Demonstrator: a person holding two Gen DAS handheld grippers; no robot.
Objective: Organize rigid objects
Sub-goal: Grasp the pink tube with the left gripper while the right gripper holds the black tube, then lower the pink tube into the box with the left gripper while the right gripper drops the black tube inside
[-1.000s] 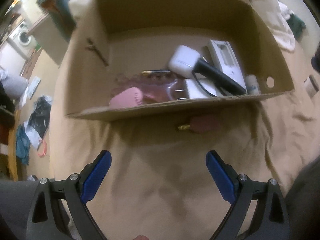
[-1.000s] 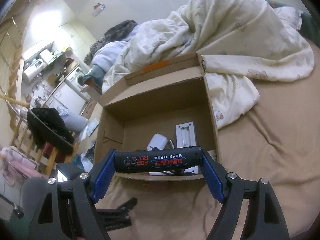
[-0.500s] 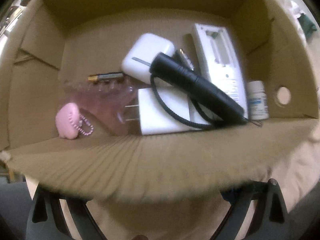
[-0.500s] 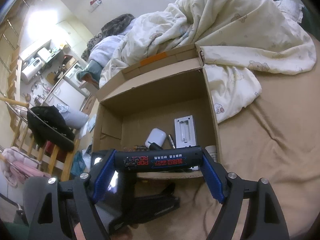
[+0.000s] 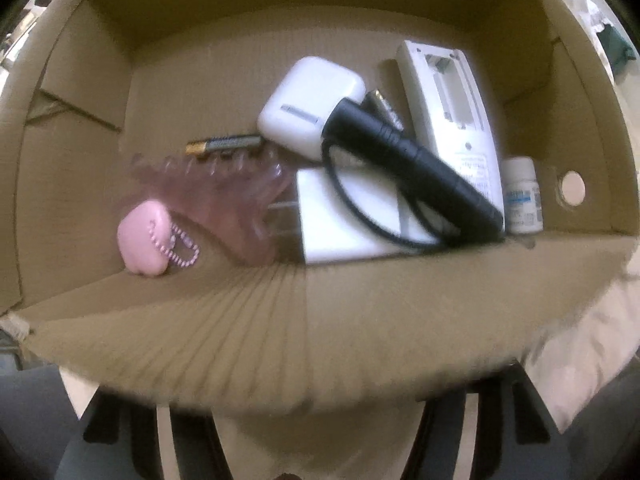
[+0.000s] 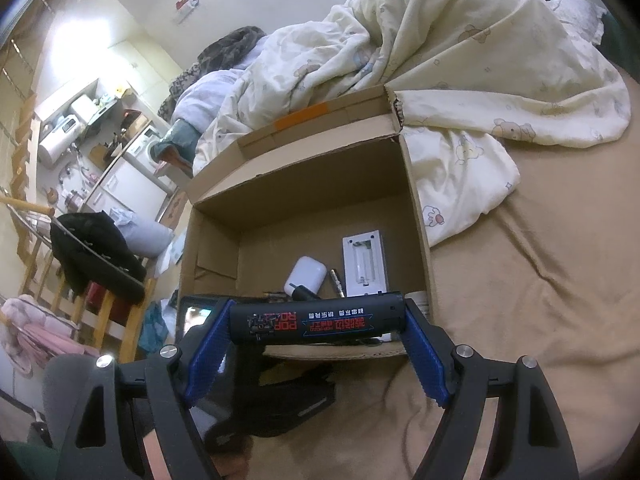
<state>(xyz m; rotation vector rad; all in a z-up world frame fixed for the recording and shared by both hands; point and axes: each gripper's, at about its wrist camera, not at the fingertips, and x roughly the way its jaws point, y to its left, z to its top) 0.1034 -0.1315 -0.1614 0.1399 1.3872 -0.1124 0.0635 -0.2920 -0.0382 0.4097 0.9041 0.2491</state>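
Clamped end to end between the blue pads of the right gripper (image 6: 316,340) – a black tube (image 6: 316,318), level, just before the near wall of the cardboard box (image 6: 416,216). Left gripper (image 5: 320,432) beneath that wall, fingertips hidden – jaws just closing, grip impossible to tell.

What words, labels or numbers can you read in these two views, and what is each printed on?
"POP" and what looks like "ROAD", red, upside down: black tube in the right tongs.
Chinese characters on the same tube: too small to read.
Label on the white bottle: blurred.
Print on the white device: blurred.
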